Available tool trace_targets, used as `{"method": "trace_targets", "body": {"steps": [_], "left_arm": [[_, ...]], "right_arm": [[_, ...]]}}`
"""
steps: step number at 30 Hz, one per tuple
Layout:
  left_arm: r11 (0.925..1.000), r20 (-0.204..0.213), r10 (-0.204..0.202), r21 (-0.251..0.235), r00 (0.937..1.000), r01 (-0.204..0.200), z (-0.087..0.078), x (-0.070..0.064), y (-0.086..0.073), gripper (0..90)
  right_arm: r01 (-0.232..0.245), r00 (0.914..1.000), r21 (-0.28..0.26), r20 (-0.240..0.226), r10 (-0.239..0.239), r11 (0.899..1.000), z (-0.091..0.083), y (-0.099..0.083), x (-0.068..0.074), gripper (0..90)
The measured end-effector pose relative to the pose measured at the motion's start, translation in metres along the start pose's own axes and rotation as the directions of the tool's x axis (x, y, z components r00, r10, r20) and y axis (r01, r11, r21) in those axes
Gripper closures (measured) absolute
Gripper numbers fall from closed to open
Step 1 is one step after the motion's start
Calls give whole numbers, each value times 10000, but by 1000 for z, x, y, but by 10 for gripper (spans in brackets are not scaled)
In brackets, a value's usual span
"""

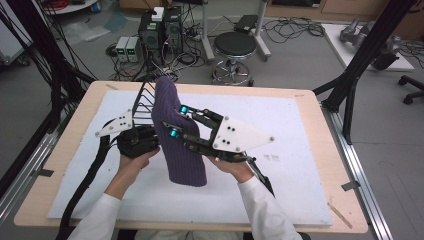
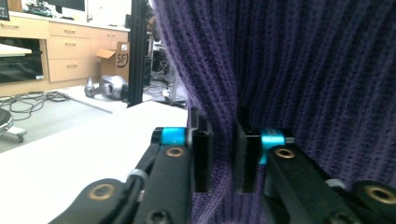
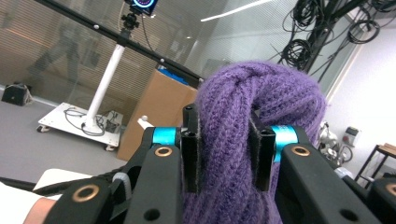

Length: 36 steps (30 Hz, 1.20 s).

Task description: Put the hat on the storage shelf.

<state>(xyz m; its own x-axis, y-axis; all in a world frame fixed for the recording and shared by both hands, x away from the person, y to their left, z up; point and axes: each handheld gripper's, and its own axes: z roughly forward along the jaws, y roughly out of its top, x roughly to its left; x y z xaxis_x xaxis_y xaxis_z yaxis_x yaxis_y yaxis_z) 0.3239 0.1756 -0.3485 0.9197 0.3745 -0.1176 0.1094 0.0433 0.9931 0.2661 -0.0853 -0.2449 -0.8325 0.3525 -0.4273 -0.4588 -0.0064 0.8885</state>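
The right tongs (image 1: 181, 121) are clamped on a thick fold of the purple knitted cloth (image 1: 177, 135), their black jaws pressing it from both sides in the right gripper view. The left tongs (image 2: 223, 156) pinch a thinner pleat of the same cloth between nearly closed jaws. The cloth hangs upright between the two tongs, lifted above the white mat (image 1: 295, 150) near the middle of the desk (image 1: 327, 150), its lower end close to the person's hands.
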Motion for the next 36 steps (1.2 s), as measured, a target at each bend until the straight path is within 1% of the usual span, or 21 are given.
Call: {"method": "trace_targets", "body": {"steps": [2, 4, 6, 8, 12, 13, 14, 19, 20, 23, 25, 26, 29, 30, 32, 33, 36], "left_arm": [[9996, -254, 267, 112, 9993, -264, 0, -2, 0, 834], [9989, -505, 431, 185, 9978, -422, -1, -3, 1, 838], [9983, -723, 529, 274, 9960, -510, -1, -4, 1, 839], [9978, -1020, 612, 322, 9929, -582, -3, -3, 2, 840], [9973, -1301, 698, 319, 9890, -662, -6, -2, 5, 840], [9973, -1434, 710, 283, 9871, -676, -7, -2, 5, 839], [9970, -1632, 759, 283, 9837, -722, -8, -2, 6, 839], [9966, -2146, 824, 139, 9732, -813, -17, 0, 10, 839], [9965, -2294, 823, 79, 9699, -827, -20, 0, 11, 839], [9969, -2590, 727, -86, 9631, -776, -29, 4, 13, 838], [9963, -2740, 745, -200, 9589, -831, -33, 5, 15, 838], [9958, -2846, 752, -280, 9557, -867, -35, 5, 16, 838], [9938, -3049, 936, -284, 9478, -1072, -41, 6, 18, 838], [9937, -3078, 953, -263, 9467, -1086, -42, 5, 18, 838], [9925, -3184, 1059, -245, 9420, -1198, -44, 6, 18, 838], [9925, -3219, 1045, -270, 9410, -1195, -45, 6, 18, 838], [9921, -3278, 1036, -328, 9390, -1209, -46, 8, 17, 838]], "right_arm": [[-41, 9999, 88, 93, 40, 10000, -2, -1, -1, 722], [-74, 9998, 175, 176, 71, 9998, -4, -2, -3, 722], [-117, 9995, 267, 288, 109, 9996, -6, -3, -4, 722], [-134, 9991, 350, 405, 120, 9993, -10, -4, -6, 721], [-118, 9977, 507, 669, 84, 9986, -18, -4, -10, 722], [-142, 9973, 554, 722, 102, 9984, -19, -4, -10, 722], [-174, 9967, 618, 805, 124, 9979, -21, -4, -12, 722], [-229, 9922, 944, 1243, 110, 9953, -29, -5, -18, 719], [-277, 9903, 999, 1384, 136, 9946, -31, -5, -20, 719], [-348, 9851, 1133, 1714, 149, 9930, -34, -8, -25, 720], [-430, 9801, 1214, 1977, 183, 9917, -35, -10, -27, 720], [-460, 9769, 1274, 2131, 180, 9908, -35, -11, -28, 720], [-652, 9672, 1397, 2526, 281, 9880, -36, -16, -32, 726], [-733, 9636, 1424, 2651, 333, 9871, -36, -18, -33, 728], [-859, 9575, 1451, 2854, 415, 9857, -37, -20, -35, 731], [-887, 9548, 1483, 2942, 416, 9850, -37, -21, -36, 732], [-1012, 9506, 1473, 3060, 520, 9839, -36, -23, -38, 732]]}}
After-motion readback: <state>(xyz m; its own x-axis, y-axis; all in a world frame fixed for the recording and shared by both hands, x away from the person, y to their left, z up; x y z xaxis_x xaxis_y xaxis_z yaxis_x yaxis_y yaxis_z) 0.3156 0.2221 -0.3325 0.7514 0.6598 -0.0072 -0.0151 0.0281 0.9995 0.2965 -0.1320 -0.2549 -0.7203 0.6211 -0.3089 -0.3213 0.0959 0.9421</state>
